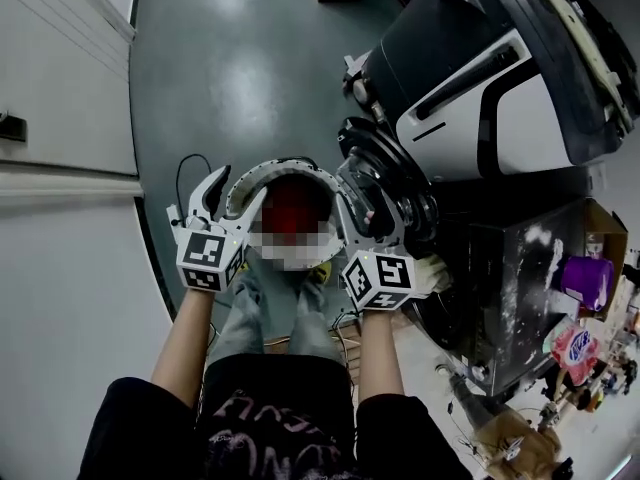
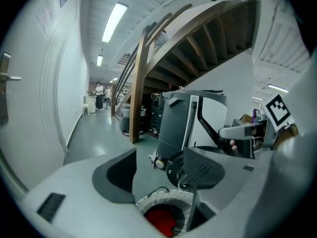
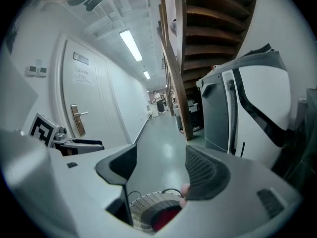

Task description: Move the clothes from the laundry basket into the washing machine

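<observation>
A round white laundry basket stands on the grey floor in front of my feet, with a red cloth inside it. My left gripper hangs open over the basket's left rim, and my right gripper hangs open over its right rim. Nothing is between either pair of jaws. The left gripper view shows the basket and the red cloth below the open left gripper. From the right gripper, the basket lies below. The dark grey and white washing machine stands at the right, its round door beside the basket.
A white wall with a door runs along the left. A wooden post and stairs rise behind the machine. Boxes and a purple container clutter the right. People stand far down the corridor. A cable lies by the basket.
</observation>
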{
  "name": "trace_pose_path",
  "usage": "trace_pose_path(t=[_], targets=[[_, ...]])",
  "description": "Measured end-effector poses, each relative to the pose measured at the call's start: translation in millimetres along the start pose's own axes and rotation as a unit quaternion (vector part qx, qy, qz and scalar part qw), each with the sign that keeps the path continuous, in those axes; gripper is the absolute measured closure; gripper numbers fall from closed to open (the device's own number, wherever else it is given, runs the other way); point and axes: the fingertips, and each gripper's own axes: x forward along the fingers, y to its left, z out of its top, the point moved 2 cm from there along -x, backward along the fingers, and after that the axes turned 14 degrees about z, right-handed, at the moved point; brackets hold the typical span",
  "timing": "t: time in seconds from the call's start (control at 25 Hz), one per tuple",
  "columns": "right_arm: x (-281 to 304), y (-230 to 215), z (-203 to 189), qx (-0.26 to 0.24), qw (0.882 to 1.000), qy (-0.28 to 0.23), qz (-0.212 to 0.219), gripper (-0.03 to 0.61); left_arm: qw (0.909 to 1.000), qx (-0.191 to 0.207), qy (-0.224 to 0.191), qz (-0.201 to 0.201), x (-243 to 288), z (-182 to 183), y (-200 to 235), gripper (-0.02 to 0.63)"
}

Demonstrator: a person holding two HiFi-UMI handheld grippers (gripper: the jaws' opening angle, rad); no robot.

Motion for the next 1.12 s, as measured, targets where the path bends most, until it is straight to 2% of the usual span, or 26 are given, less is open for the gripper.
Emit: trace_pose_path(t=[0.32, 0.48, 0.72, 0.96, 1.12], targets=[[39.6, -37.9, -128.2, 0.061, 0.994, 0.085, 0.017, 0.285, 0.9954, -0.037, 0.087, 0.015, 50.9, -125.9, -3.9, 0.310], [64.8, -58.5, -196.8, 0.084, 0.990, 0.114, 0.016, 0.285, 0.9879, -0.069, 0.136, 0.024, 85.5, -204.9, -3.8, 0.314], [104.5, -93.4, -294.2, 0.104, 0.981, 0.162, 0.018, 0.287, 0.9768, -0.087, 0.194, 0.025, 137.6, -306.7, -11.1, 0.318], [137.8, -128.7, -381.8, 0.120, 0.973, 0.199, 0.014, 0.287, 0.9678, -0.078, 0.238, 0.025, 189.5, -395.2, -19.3, 0.318], [163.3, -146.5, -438.5, 0.118, 0.967, 0.224, 0.026, 0.281, 0.9578, -0.093, 0.270, 0.032, 222.8, -455.9, -25.8, 0.318]])
